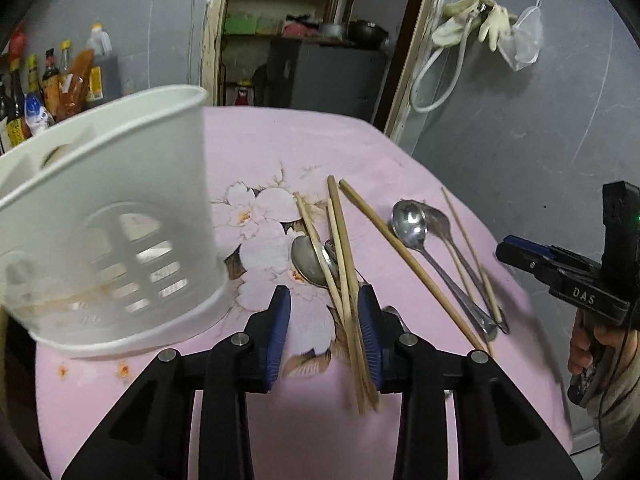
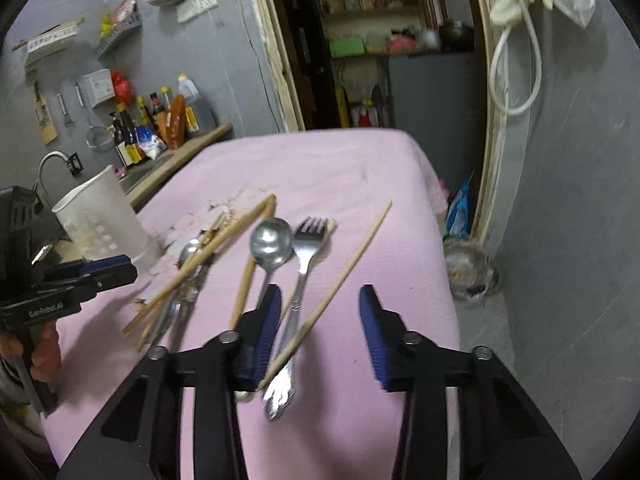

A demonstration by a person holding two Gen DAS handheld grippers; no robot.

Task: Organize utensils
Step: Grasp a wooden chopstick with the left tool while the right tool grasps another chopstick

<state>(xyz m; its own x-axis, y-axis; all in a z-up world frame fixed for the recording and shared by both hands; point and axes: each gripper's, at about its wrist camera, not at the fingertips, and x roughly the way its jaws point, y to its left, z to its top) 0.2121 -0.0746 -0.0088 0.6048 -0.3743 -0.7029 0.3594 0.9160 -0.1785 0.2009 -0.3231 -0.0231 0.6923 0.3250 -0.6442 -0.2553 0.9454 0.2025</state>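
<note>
A white slotted utensil holder (image 1: 112, 232) stands on the pink flowered tablecloth (image 1: 256, 152) at the left. Several wooden chopsticks (image 1: 340, 248) lie across a spoon (image 1: 306, 258). My left gripper (image 1: 324, 294) hovers open over them, its right finger beside the chopsticks and nothing pressed between the pads. Further right lie another spoon (image 1: 408, 220) and a long chopstick (image 1: 400, 256). In the right wrist view, my right gripper (image 2: 320, 292) is open above a fork (image 2: 308, 236), a spoon (image 2: 270, 240) and a single chopstick (image 2: 352, 264), which pass under its left finger.
Sauce bottles (image 1: 52, 80) line a counter behind the holder, beside a sink tap (image 2: 50, 160). The table's right edge drops to a grey floor with a glass jar (image 2: 472, 276) on it. A doorway to a storeroom (image 1: 312, 40) lies beyond the far edge.
</note>
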